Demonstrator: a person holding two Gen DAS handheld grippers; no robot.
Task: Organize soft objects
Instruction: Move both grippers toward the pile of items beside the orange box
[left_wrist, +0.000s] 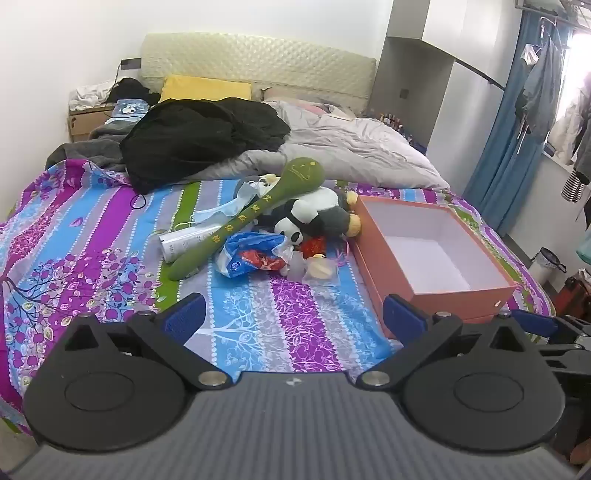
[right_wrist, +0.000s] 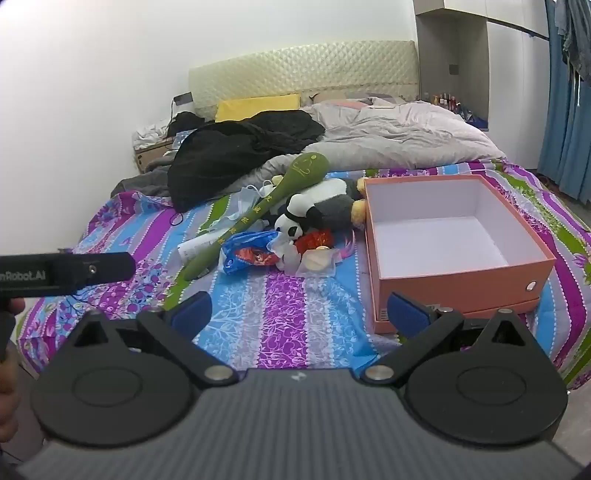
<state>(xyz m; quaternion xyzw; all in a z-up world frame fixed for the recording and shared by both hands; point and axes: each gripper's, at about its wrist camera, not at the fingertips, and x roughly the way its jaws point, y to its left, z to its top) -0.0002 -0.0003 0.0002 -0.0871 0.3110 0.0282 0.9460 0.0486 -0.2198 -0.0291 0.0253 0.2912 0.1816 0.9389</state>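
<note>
Plush panda lying in a heap of soft clutter near the middle of the bed, head toward the foot edge, pressed against a grey plush with a yellow-tan paw touching the near-left corner of the orange box. Long green plush spoon slanted across the heap, bowl end toward the headboard, handle end toward the foot edge, resting over a white tube and a blue face mask. Blue-and-red plastic bag and a clear packet just beside the panda on the foot side. Box open, white inside, nothing in it, set toward the right edge of the bed.

Left gripper hovering over the foot of the bed, jaws spread fully wide, holding nothing. Right gripper likewise wide open and unloaded, its right pad close to the box's near wall.

Judged as the opening step: no toy boxed yet. Best begun with the spoon, since topmost; gripped mid-handle to avoid dragging the mask along. Panda then taken by the body rather than an ear. Bag and tube likely best left out, being no plush. Risk judged: nudging the box while reaching past it.
</note>
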